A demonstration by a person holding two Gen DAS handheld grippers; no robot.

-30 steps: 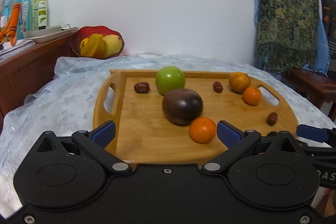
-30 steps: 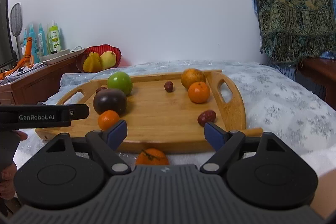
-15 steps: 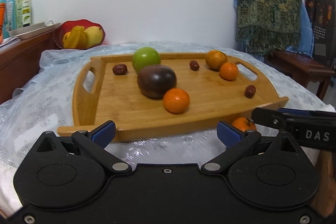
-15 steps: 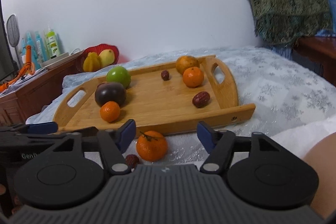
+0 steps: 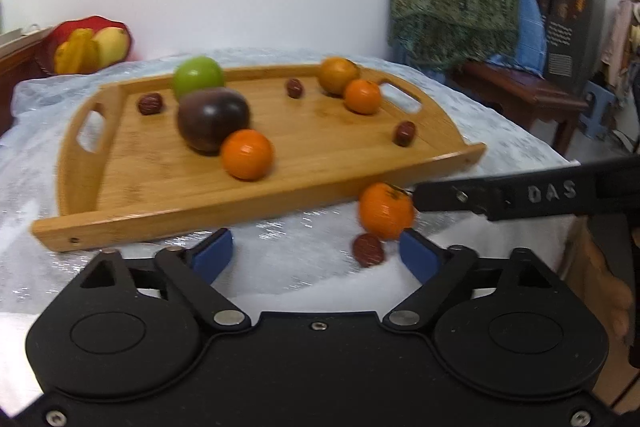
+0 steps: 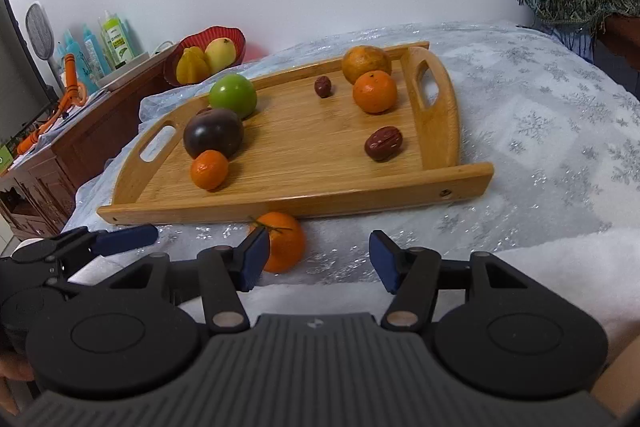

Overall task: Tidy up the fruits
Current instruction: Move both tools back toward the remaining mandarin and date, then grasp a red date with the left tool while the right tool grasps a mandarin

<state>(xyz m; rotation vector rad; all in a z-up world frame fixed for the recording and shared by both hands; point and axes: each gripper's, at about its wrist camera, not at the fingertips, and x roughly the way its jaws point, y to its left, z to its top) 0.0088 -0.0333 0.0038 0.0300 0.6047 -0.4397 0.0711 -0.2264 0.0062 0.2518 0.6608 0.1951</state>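
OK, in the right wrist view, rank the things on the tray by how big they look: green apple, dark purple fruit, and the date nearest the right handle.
1. Dark purple fruit, though nearer the camera, so unsure
2. Green apple, close behind
3. Date, clearly smallest

Table under a white snowflake-patterned cloth [image 6: 552,131], bearing a wooden tray [image 6: 436,183]; at the tray's 6 o'clock edge, directly on the cloth, a tangerine [image 6: 286,243] and a red date [image 5: 368,249].
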